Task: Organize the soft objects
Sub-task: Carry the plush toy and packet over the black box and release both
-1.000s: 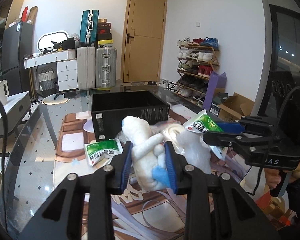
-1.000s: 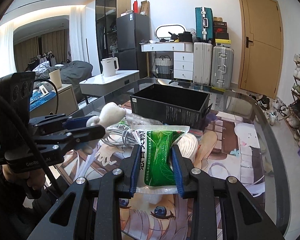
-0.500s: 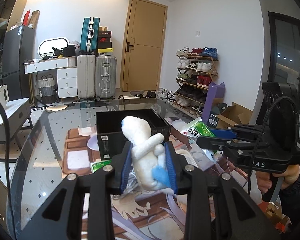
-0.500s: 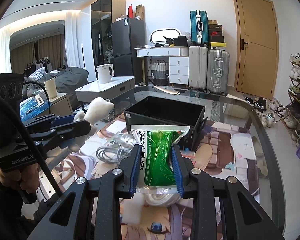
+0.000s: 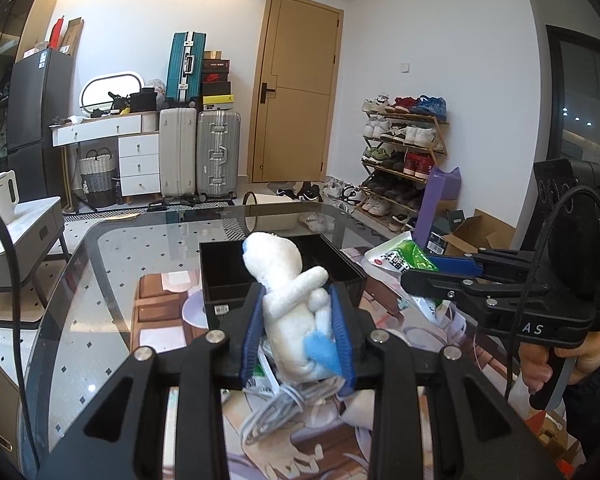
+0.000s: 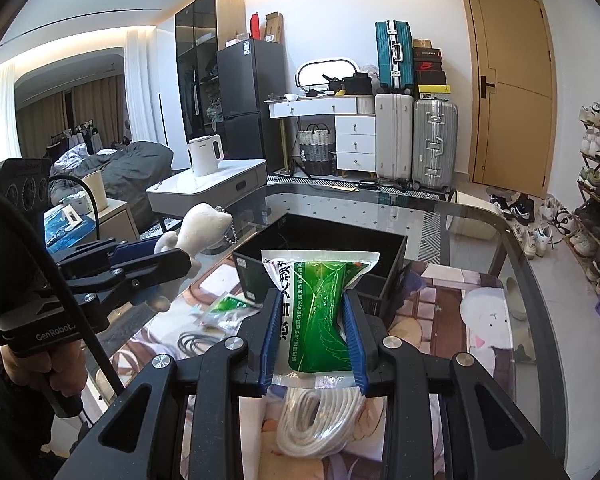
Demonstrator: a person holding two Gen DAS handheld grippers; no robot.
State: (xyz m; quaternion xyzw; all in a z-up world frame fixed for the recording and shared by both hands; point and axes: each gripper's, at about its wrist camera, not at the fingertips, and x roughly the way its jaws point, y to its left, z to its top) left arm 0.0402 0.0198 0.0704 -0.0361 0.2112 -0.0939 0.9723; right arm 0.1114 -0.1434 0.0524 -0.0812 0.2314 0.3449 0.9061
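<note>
My left gripper (image 5: pixel 298 330) is shut on a white plush toy (image 5: pixel 288 292) with a blue patch, held above the table just before the black open box (image 5: pixel 220 264). The toy also shows in the right wrist view (image 6: pixel 198 226). My right gripper (image 6: pixel 312 338) is shut on a green and white soft packet (image 6: pixel 320 308), held above the table near the box (image 6: pixel 384 256). The packet also shows in the left wrist view (image 5: pixel 400 258).
On the glass table (image 5: pixel 100 280) lie a grey cable bundle (image 5: pixel 276 412), a white rope coil (image 6: pixel 320 424), a second green packet (image 6: pixel 228 306) and a dark cable loop (image 6: pixel 196 344). Suitcases, a dresser and a shoe rack stand behind.
Both grippers have risen and moved toward the black box with their loads. The table items now lie lower and nearer in both views.
</note>
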